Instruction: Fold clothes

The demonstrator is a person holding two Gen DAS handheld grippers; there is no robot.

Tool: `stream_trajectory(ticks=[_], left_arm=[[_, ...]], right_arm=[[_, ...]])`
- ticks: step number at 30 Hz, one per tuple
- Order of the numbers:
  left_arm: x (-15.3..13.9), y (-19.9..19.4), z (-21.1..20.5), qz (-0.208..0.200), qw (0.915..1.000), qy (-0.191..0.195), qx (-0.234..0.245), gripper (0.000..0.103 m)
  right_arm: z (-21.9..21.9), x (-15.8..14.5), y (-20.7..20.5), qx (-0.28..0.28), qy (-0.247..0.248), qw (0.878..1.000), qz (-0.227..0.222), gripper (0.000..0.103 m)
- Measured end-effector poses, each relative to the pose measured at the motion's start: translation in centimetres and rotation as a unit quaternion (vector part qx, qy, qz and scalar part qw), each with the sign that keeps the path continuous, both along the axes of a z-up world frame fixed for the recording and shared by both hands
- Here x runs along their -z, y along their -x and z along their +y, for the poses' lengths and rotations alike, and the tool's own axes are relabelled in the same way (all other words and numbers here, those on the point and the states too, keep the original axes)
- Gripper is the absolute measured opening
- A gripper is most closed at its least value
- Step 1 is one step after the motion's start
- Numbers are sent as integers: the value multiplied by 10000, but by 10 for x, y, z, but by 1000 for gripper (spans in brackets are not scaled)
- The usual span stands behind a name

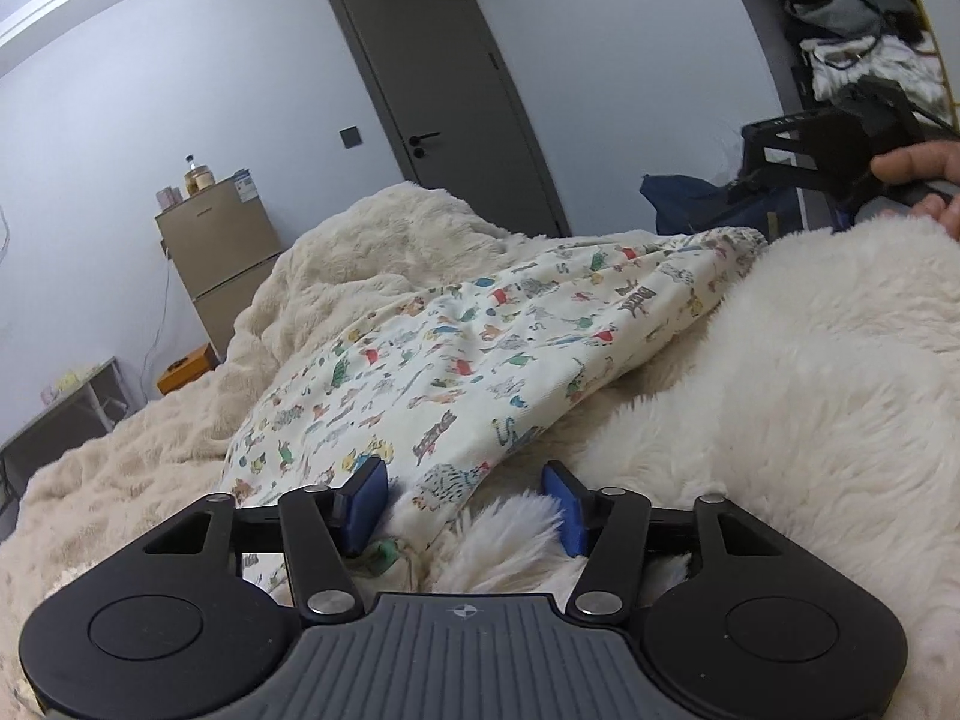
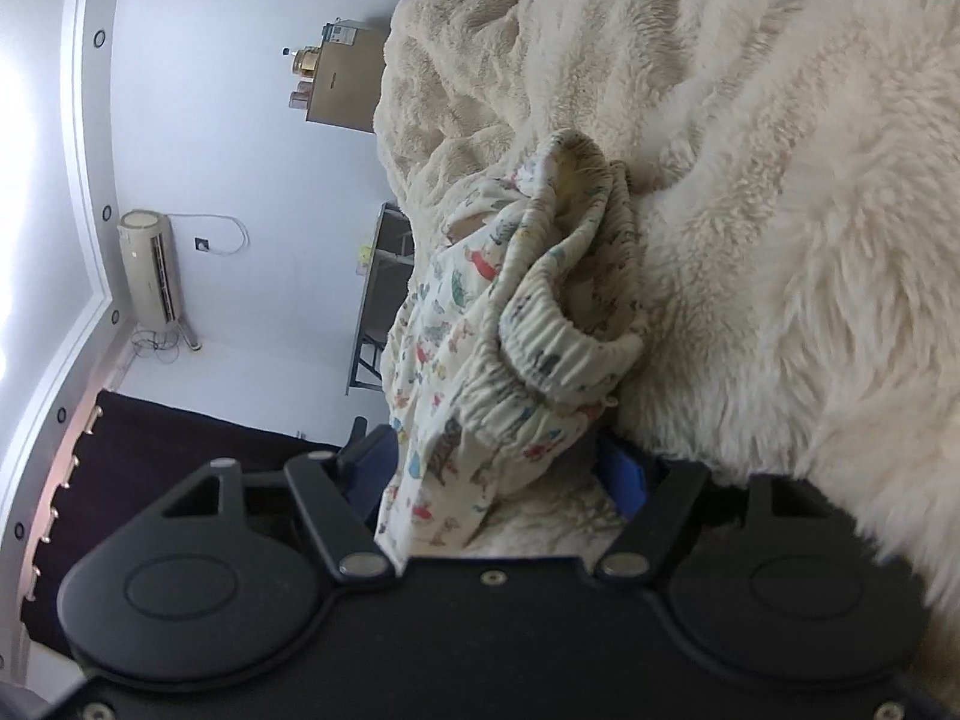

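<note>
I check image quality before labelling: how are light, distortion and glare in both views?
Left wrist view: even, soft light; fisheye bends the door and ceiling edge; printed pants sharp. Right wrist view: rolled sideways; blown-out glare at the left edge; elastic waistband sharp, nearest cloth slightly soft.

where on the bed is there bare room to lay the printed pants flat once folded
The beige quilted blanket is bare on the left, between the printed pants and the bed edge by the small fridge. To the right, the white fluffy throw is bulky and bunched. Both the left gripper and right gripper crowd the pants' ends.
</note>
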State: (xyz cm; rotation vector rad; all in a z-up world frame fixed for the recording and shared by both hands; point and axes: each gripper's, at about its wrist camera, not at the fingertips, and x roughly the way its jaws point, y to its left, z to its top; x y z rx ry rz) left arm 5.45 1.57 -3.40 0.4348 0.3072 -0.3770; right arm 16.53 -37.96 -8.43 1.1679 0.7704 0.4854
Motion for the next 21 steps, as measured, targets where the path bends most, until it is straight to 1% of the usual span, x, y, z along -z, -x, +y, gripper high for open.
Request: stream_trajectory(ticks=[3, 6, 21], left_arm=[[0, 0, 2, 2, 10000, 69, -28, 57], [0, 7, 2, -10, 10000, 57, -31, 57], [0, 10, 4, -22, 9999, 97, -65, 59]], right_arm=[[-1, -1, -1, 3, -7, 10000, -8, 71], [0, -1, -1, 0, 20, 10000, -36, 71], [-4, 0, 2, -7, 23, 10000, -75, 71]])
